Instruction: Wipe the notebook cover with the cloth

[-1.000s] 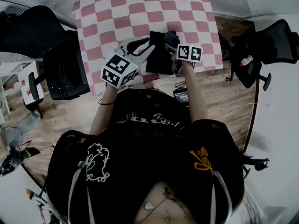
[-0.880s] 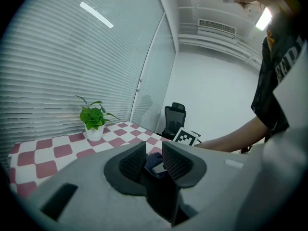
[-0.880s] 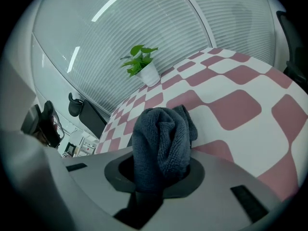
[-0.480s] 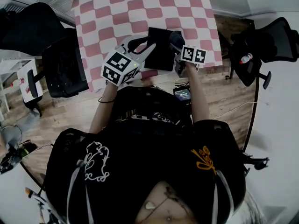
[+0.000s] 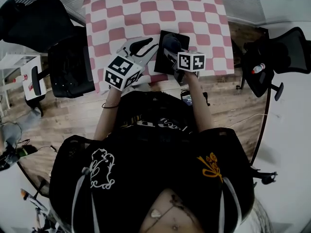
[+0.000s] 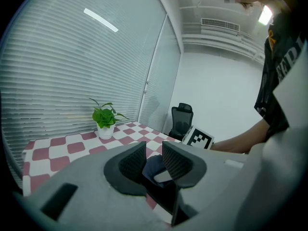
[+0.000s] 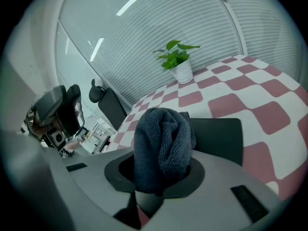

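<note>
— Room's an office w/ slatted blinds, pink-and-white checked bench (image 5: 126, 13) in the middle. How's the right claw (image 7: 159, 177)?
— Clamped on a dark blue-grey terry cloth (image 7: 161, 138). It's bunched up and sticks out past the jaw tips.
— Cloth vs. the notebook?
— Cloth is over the flat black notebook (image 7: 219, 134), toward its left side per head view. Touching or not, can't tell. Notebook lies flat on the bench, near the person's edge.
— Left claw (image 6: 154, 160)?
— Jaws narrow, small gap, nothing in it. It's just left of the notebook w/ tips pointed toward it, and the cloth shows thru the gap.
— Farther out?
— Small green plant in a white pot (image 7: 179, 66) at the bench's far edge. Two black office chairs: one left of the bench (image 5: 73, 67), one off to the right (image 5: 286, 47). Wood floor (image 5: 233, 106) below.
</note>
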### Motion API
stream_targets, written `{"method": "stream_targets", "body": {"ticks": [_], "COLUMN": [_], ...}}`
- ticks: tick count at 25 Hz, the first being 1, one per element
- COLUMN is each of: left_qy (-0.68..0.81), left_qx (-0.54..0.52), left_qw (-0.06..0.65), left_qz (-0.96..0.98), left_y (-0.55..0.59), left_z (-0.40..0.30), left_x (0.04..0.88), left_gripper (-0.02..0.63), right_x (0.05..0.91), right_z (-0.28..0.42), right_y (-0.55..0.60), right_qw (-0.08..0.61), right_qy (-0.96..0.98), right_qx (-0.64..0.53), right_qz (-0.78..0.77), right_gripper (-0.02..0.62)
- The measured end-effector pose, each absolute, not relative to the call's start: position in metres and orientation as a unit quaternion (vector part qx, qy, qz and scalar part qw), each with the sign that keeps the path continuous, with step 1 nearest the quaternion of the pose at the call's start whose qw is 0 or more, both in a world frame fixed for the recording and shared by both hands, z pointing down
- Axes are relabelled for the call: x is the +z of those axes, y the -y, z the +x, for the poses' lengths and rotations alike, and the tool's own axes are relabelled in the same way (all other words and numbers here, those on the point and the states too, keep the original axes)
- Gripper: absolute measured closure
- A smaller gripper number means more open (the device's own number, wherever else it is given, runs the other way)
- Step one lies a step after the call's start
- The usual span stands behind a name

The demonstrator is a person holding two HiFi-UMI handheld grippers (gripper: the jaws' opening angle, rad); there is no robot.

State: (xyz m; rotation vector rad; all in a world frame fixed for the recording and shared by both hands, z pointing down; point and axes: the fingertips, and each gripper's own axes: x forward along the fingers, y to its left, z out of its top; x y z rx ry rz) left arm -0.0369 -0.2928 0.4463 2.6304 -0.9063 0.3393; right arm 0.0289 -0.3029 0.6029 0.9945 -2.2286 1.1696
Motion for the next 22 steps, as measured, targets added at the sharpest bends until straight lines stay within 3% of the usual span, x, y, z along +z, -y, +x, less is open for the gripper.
{"method": "stream_targets", "body": {"ticks": [8, 22], "left_qy": [0.322, 0.312], "left_qx": [0.12, 0.122], "left_qw": [0.172, 0.17], "left_qz": [0.923, 0.927], "left_y": [0.288, 0.284], "left_z": [-0.041, -0.029], "left_x": [0.449, 0.45], "left_gripper": [0.492, 0.492], "right_x": [0.628, 0.636], "right_z": [-0.021, 0.049], "right_y": [0.285, 0.286], "right_qw": [0.237, 0.213], "right_qy": [0.795, 0.753], "right_qx": [0.456, 0.48], "right_qz": [0.323, 0.395], "right_gripper": [0.522, 0.522]}}
